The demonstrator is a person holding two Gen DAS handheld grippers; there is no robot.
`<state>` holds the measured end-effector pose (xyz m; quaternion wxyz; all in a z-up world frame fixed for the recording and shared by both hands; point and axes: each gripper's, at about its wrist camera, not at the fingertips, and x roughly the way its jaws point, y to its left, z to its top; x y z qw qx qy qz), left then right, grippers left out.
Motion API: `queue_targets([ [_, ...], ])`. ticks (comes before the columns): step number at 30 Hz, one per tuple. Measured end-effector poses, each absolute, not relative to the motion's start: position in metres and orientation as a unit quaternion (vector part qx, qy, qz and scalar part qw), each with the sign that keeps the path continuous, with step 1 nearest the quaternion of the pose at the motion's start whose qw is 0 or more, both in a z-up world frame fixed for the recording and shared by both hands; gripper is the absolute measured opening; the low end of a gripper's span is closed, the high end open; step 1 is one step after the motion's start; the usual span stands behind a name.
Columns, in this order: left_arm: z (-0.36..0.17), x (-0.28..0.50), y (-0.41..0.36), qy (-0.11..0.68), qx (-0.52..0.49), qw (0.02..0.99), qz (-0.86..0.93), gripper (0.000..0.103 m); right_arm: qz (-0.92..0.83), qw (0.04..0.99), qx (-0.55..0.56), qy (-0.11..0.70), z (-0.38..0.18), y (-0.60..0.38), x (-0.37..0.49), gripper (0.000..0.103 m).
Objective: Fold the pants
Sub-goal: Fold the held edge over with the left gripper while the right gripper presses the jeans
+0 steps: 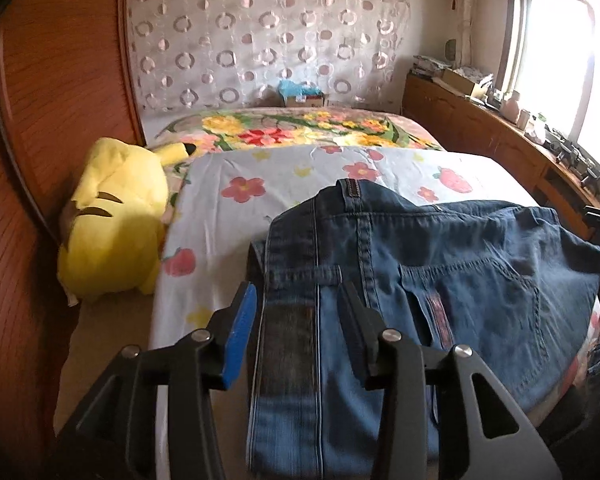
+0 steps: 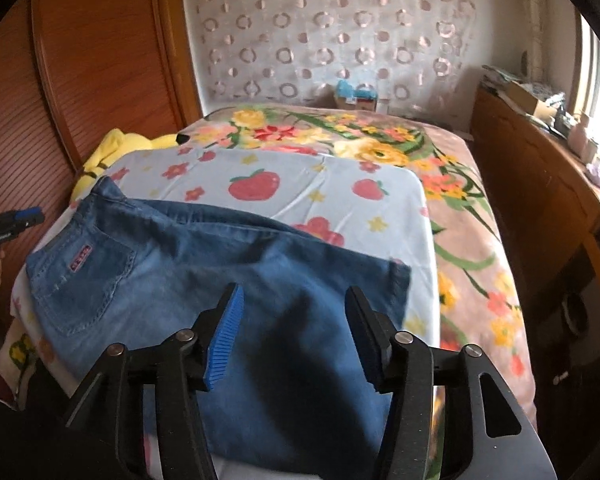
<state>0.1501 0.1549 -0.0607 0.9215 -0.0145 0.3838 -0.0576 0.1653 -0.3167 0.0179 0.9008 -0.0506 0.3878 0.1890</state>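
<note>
Jeans [image 2: 204, 264] on flowered sheet [image 2: 320, 184], yellow plush toy [image 1: 112, 216] beside, wooden cabinet [image 2: 540, 184] right

Black gripper [image 1: 296, 312] jaws, blue ribbed pads [image 2: 224, 340], silver screws

No readable text

The small red tag on the jeans [image 2: 204, 276] back pocket [image 2: 85, 280] carries marks too blurred to read.

The blue denim pants [image 2: 188, 264] lay folded across the near part of the bed, on a light flowered sheet. Their back pocket faced up at the left, with a small red label, and the cloth was slightly rumpled.
</note>
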Motion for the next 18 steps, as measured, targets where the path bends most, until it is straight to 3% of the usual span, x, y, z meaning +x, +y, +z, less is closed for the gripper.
queue_targets([
  [18,-0.099,0.236,0.154,0.45,-0.013,0.89,-0.065,0.041,0.164,0.88,-0.012,0.447,-0.061,-0.335,0.22,0.057],
])
